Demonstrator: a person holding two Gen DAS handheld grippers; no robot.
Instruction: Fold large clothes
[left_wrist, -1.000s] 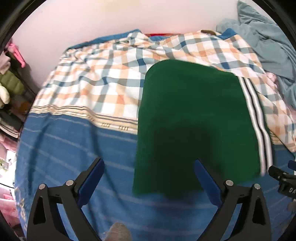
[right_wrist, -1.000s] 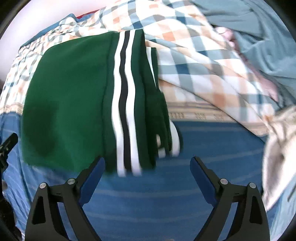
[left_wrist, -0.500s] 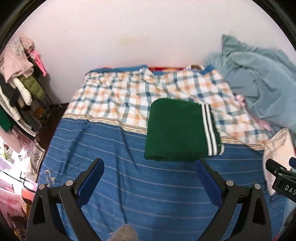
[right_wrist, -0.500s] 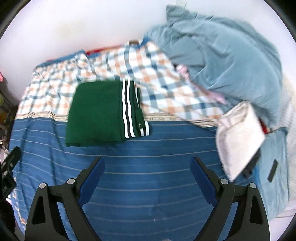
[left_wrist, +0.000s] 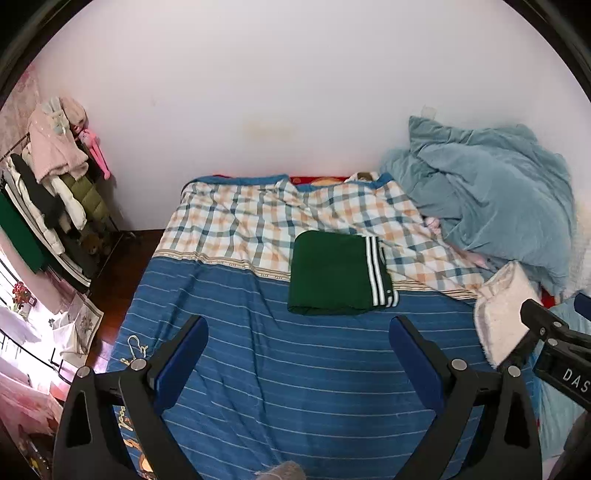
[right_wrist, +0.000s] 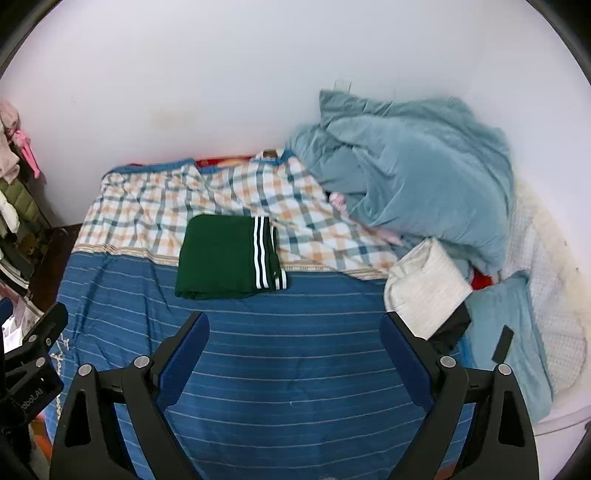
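A dark green garment with white and black stripes along its right edge lies folded into a flat rectangle in the middle of the bed. It rests across the line where the blue striped sheet meets the checked sheet. My left gripper hangs open well in front of the garment, nothing between its blue pads. My right gripper is also open and empty, equally far back from the garment.
A crumpled light-blue blanket is piled at the back right of the bed, with a white fluffy cloth beside it. A clothes rack stands at the left by the wall. A black phone lies on the right.
Both grippers have pulled back and up from the green garment, which now looks small and far off. It lies still and folded, with both grippers open throughout.
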